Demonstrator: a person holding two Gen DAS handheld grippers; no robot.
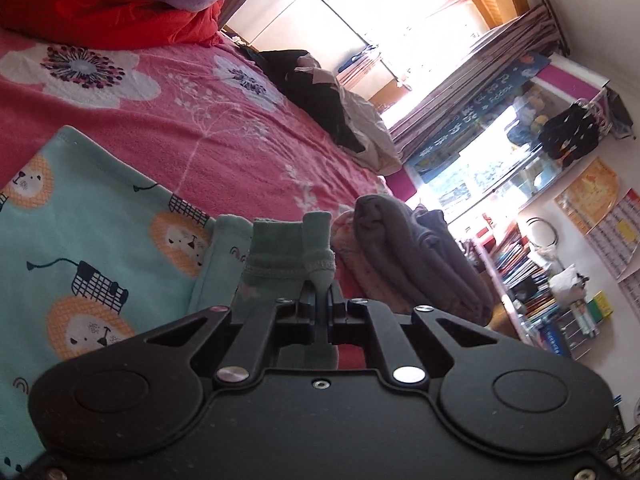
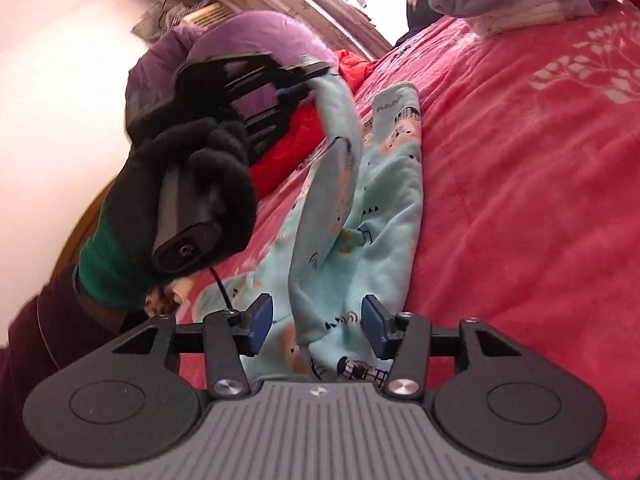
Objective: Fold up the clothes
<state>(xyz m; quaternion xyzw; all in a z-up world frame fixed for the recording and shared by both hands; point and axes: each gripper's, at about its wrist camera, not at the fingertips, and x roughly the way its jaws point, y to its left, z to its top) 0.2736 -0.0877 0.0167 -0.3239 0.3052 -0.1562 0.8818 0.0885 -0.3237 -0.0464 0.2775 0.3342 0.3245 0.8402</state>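
A cuff of the light blue garment (image 2: 384, 216) is clamped in the left claw (image 1: 320, 292) and lifted above the pink bed (image 2: 520, 208). The right claw (image 2: 318, 324) is held open, its pads on either side of a fabric fold without contact.

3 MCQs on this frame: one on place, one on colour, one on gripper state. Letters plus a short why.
1. Where does the lion-print garment lie?
A. on the pink bedspread
B. on a chair
C. on the floor

2. What is the garment's base colour?
A. yellow
B. light teal
C. black

3. How are the grippers?
A. both open
B. both shut
C. left shut on the garment, right open

Key:
1 A: it is spread over the pink bedspread.
2 B: light teal cloth with orange lions.
3 C: left gripper pinches a bunched edge of it; right gripper has its pads apart, with cloth between them unclamped.
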